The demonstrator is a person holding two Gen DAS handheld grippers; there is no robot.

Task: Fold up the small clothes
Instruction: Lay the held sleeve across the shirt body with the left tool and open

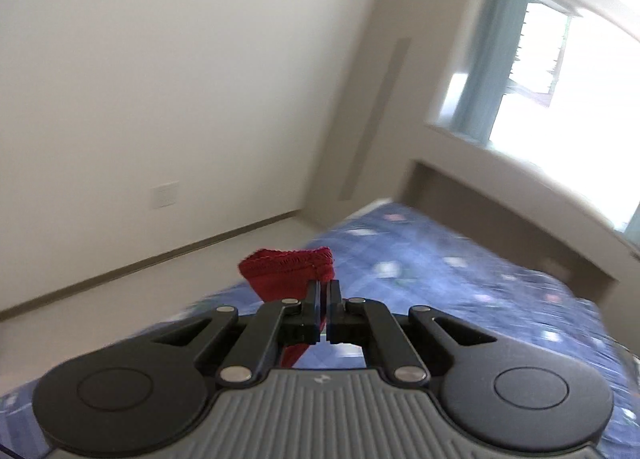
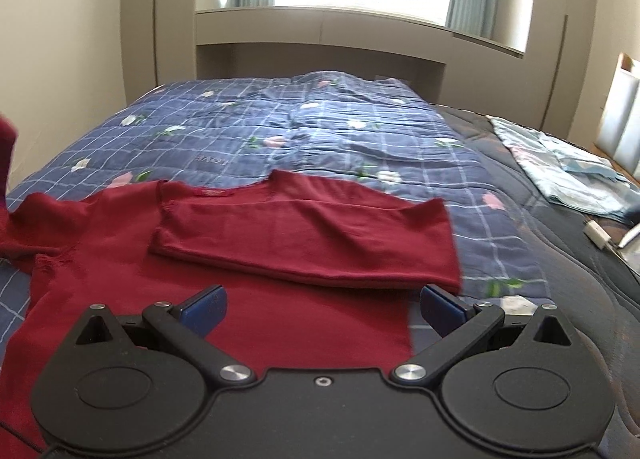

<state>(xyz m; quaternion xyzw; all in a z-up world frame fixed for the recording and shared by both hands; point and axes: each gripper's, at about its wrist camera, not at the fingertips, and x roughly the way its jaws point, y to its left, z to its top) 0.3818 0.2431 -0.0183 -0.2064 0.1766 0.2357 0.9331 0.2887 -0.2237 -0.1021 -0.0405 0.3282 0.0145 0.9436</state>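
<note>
The left gripper (image 1: 325, 291) pinched the red shirt's (image 2: 248, 259) sleeve aloft above the bed; the right gripper (image 2: 322, 309) gaped empty over it

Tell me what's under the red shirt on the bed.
The red shirt lies on a blue checked floral quilt, which shows around it. One side is folded over its middle. Anything beneath the fabric itself is covered. Its left sleeve is lifted, pinched in the left claw.
</note>
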